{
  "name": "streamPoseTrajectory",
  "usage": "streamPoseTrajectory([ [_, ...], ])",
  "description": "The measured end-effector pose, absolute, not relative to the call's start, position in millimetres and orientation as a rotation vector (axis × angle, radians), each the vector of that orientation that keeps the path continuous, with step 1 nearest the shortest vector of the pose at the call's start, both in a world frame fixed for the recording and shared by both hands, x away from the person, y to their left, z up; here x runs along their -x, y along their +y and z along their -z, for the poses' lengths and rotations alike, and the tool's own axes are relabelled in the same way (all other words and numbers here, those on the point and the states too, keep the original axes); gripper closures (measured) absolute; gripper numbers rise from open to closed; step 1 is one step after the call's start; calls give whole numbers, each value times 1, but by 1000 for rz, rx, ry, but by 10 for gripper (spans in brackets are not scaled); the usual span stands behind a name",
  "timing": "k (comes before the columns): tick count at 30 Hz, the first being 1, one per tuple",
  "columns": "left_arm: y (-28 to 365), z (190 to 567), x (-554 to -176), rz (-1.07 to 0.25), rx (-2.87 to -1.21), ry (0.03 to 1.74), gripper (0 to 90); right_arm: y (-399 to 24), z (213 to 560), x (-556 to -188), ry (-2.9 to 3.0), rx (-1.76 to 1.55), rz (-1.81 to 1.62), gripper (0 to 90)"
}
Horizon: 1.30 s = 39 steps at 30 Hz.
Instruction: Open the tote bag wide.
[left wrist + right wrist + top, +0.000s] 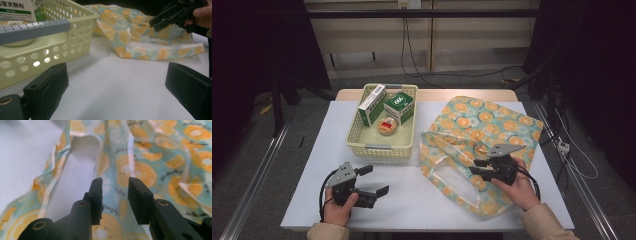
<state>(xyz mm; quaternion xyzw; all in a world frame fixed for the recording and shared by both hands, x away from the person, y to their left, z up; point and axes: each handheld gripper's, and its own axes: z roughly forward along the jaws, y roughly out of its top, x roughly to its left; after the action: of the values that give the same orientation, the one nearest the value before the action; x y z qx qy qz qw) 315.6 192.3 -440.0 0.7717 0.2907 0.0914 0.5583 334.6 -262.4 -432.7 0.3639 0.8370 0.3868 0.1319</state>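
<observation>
Cloth bag [482, 145] lying flat, long axis diagonal, mouth toward basket [382, 147]

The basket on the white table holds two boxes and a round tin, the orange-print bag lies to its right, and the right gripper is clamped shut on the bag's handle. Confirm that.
One thing is wrong: the right gripper is not clamped on the handle. The right gripper view shows its jaws apart above the bag, gripping nothing. The basket, two boxes and round tin are as stated, per the high view.

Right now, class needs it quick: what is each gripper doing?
Left gripper: jaws wide open, holding nothing.
Right gripper: jaws part open over the orange-print fabric bag, nothing gripped.
</observation>
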Motion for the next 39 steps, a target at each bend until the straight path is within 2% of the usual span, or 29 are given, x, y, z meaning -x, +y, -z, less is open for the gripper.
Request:
streamPoseTrajectory([
  [4, 192, 440, -316, -213, -1824, 686, 46, -259, 446, -340, 2438, -1065, -1023, 575],
  [9, 191, 441, -316, -213, -1827, 687, 46, -260, 453, -346, 2452, -1075, -991, 554],
  [12, 191, 441, -316, -211, -1829, 684, 46, -260, 455, -347, 2442, -1065, -1004, 635],
  [19, 190, 441, -315, -210, -1828, 685, 46, -262, 455, -354, 2410, -1098, -1002, 895],
  [25, 191, 441, -316, -210, -1830, 682, 46, -262, 452, -358, 2418, -1152, -1027, 900],
  [34, 194, 440, -316, -211, -1813, 697, 46, -258, 413, -354, 2402, -1162, -1274, 900],
  [39, 194, 440, -316, -212, -1817, 690, 46, -257, 401, -364, 2414, -1144, -1259, 900],
])
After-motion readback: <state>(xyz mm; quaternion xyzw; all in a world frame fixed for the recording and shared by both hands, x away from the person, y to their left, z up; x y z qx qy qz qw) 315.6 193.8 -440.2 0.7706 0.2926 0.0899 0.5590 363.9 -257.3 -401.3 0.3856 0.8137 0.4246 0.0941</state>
